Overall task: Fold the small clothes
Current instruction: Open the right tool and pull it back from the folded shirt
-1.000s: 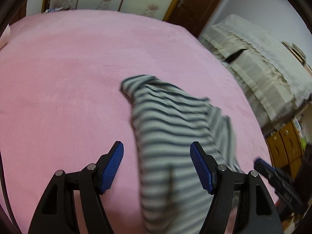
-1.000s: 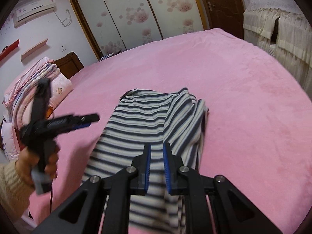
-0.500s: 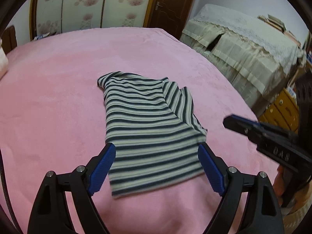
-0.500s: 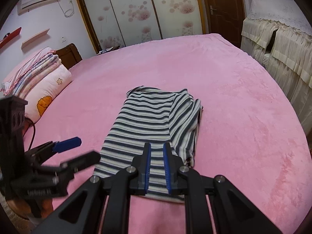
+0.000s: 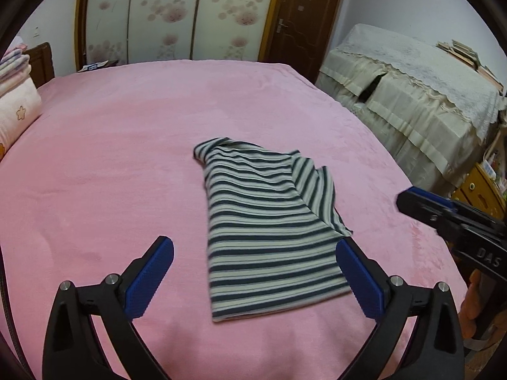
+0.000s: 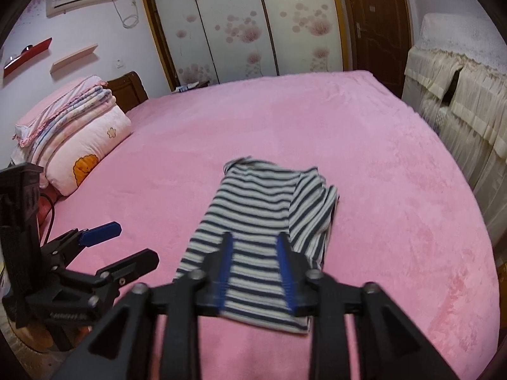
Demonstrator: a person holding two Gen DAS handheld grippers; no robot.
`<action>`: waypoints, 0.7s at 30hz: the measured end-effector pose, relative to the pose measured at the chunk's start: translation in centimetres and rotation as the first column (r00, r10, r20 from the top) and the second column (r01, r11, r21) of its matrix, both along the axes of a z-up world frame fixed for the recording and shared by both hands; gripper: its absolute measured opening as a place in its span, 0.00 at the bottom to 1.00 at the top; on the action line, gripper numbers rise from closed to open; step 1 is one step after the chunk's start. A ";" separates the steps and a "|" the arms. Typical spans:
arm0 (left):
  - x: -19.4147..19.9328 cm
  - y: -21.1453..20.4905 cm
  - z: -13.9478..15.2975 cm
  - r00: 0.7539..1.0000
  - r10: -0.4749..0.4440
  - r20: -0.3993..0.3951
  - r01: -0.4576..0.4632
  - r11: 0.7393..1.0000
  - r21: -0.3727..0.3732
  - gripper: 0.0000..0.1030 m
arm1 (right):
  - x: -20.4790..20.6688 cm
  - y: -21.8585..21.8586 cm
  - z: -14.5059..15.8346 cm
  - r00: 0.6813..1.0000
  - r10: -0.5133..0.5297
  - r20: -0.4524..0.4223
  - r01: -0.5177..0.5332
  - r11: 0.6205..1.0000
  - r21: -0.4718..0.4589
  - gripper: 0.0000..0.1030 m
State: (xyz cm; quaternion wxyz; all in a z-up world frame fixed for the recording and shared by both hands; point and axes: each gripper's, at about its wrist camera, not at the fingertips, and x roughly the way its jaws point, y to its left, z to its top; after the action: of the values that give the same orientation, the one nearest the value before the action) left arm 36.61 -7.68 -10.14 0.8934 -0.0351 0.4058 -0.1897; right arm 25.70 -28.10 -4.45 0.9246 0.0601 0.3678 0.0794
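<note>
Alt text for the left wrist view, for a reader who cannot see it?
A striped shirt, partly folded, lies flat on a pink bed. The left claw is wide open in front of it, holding nothing. The right claw pokes in from the right edge; a flowered wardrobe and a brown door stand behind.

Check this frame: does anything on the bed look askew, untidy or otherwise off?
The striped shirt lies folded on the pink bedspread, but unevenly: a flap along its right edge sticks out past the top layer, bunched and rumpled, and the far corner is curled. Both grippers are clear of it. Nothing else stands out.
</note>
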 end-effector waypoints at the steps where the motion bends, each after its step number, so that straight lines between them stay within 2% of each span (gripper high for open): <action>1: 0.2 0.3 0.2 1.000 0.005 0.006 -0.005 1.000 -0.006 0.99 | 0.0 0.0 0.2 1.000 0.002 0.005 -0.002 1.000 -0.003 0.35; 9: 1.1 1.5 2.5 0.999 0.013 0.043 -0.011 0.999 -0.042 0.99 | 0.5 -0.4 1.5 1.000 0.014 0.024 -0.014 0.999 -0.031 0.35; 15: 2.0 1.1 2.8 0.999 0.006 0.043 -0.005 1.000 -0.007 0.99 | 1.1 -1.2 2.1 0.999 0.009 0.035 -0.008 0.999 -0.042 0.38; 21: 4.7 1.6 0.8 0.998 -0.025 -0.053 0.023 0.999 -0.031 0.99 | 2.2 -2.1 1.6 1.000 0.000 0.028 0.002 0.997 -0.076 0.51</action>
State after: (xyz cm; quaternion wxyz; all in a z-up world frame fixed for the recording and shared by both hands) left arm 41.31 -6.13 -9.39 0.8792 -0.0488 0.4270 -0.2056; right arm 27.89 -30.24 -2.82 0.9313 0.0239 0.3574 0.0657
